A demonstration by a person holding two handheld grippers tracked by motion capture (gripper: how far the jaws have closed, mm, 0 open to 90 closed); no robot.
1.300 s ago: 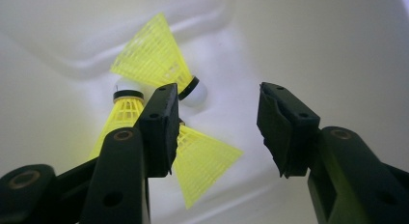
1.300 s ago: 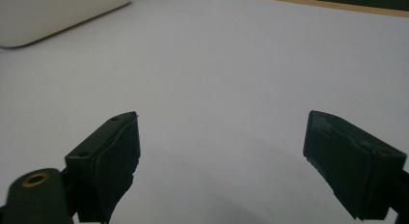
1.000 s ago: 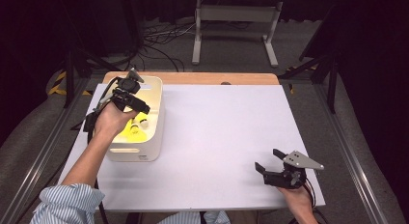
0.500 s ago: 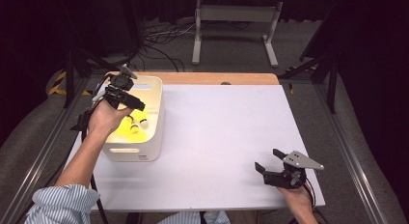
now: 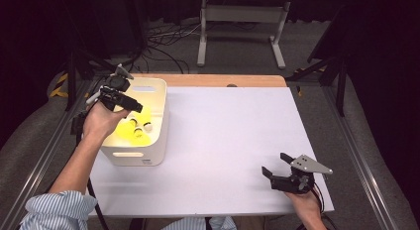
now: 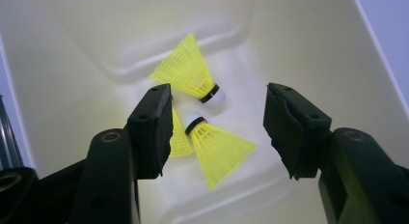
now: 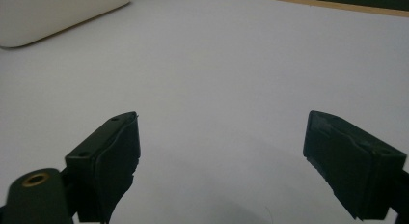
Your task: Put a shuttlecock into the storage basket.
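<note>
A cream-white bin (image 5: 148, 155) stands at the table's left, and yellow shuttlecocks (image 5: 134, 131) lie on its floor. In the left gripper view two shuttlecocks (image 6: 193, 77) (image 6: 217, 149) lie cork to cork on the bin floor (image 6: 270, 45), and a third peeks from behind the left jaw. My left gripper (image 5: 130, 105) hovers over the bin's open top, pointing down into it, open with nothing between its jaws (image 6: 217, 130). My right gripper (image 5: 277, 165) rests near the table's front right, open and empty (image 7: 222, 151).
A white sheet (image 5: 233, 136) covers the table, with a wooden edge (image 5: 218, 80) at the back. The bin's corner (image 7: 43, 16) shows far off in the right gripper view. Cables and a white stand (image 5: 237, 17) lie on the floor behind the table.
My left hand has lifted a little and shifted toward the bin's back left, still open and empty. The right gripper has not moved.
</note>
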